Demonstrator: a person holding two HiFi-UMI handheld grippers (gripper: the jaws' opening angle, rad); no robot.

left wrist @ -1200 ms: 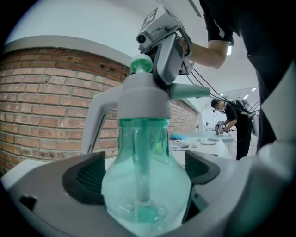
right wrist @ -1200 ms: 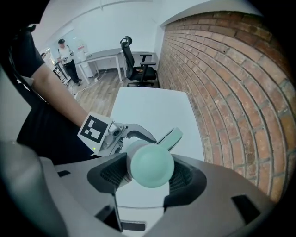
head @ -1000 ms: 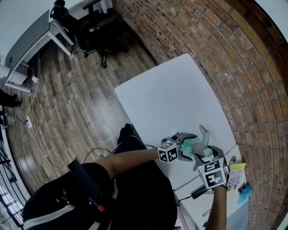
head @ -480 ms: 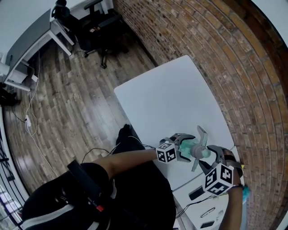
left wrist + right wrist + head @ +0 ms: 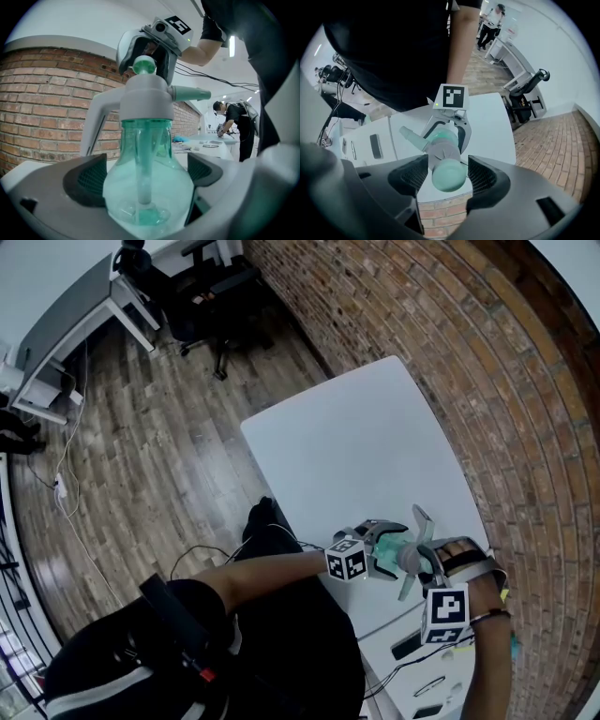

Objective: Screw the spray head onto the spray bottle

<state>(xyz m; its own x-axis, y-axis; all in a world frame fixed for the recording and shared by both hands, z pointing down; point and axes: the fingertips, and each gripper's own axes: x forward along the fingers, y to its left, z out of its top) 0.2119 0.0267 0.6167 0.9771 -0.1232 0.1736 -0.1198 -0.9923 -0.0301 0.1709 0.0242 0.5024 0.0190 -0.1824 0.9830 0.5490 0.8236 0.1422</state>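
A translucent green spray bottle (image 5: 387, 544) is held above the near edge of the white table (image 5: 356, 446), and my left gripper (image 5: 382, 555) is shut on its round body (image 5: 147, 183). The grey spray head (image 5: 413, 557) sits on the bottle's neck, with its long lever (image 5: 422, 521) pointing away from me. My right gripper (image 5: 433, 564) meets it from the right. In the right gripper view the pads (image 5: 417, 176) press on both sides of the spray head (image 5: 445, 157) and its green knob. The thread under the collar is hidden.
A brick wall (image 5: 469, 352) runs along the table's far side. A second white table at the lower right carries a black flat object (image 5: 410, 643) and cables. Office chairs (image 5: 202, 292) and a desk stand on the wooden floor behind. A person (image 5: 234, 124) stands far off.
One second ago my right gripper was on the spray head. Half a second ago it had drawn back to the lower right. Now it is back on the head. The left gripper and bottle stayed put.
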